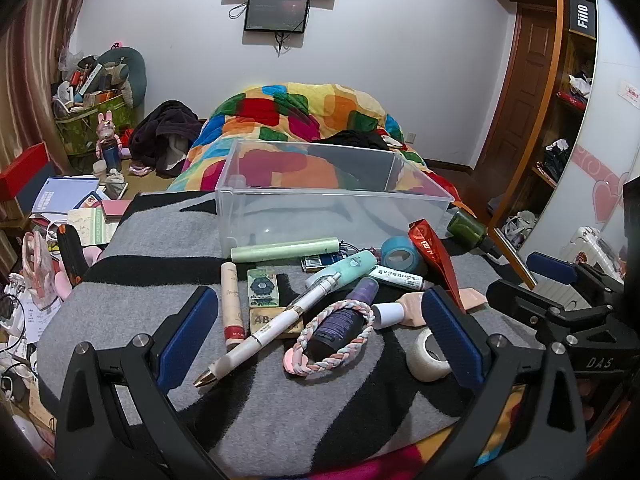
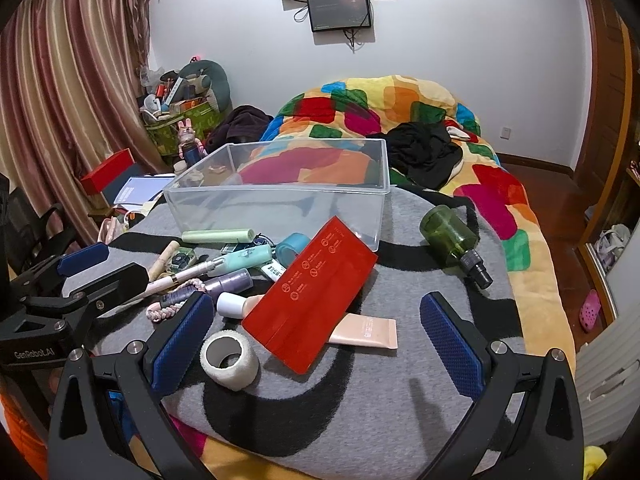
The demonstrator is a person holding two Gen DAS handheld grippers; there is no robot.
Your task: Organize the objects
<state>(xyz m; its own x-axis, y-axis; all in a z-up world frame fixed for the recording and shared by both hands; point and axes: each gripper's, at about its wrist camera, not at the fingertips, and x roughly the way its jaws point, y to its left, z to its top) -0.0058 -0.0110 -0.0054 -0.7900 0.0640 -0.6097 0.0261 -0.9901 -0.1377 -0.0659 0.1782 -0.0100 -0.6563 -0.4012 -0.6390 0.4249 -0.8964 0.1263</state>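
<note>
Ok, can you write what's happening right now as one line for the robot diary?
left gripper: open, holding nothing | right gripper: open, holding nothing | clear bin: empty | clutter beside bin, on blanket

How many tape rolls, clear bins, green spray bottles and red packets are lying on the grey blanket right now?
Tape rolls: 2 (white roll, blue roll)
Clear bin: 1
Green spray bottle: 1
Red packet: 1
Total: 5
</note>
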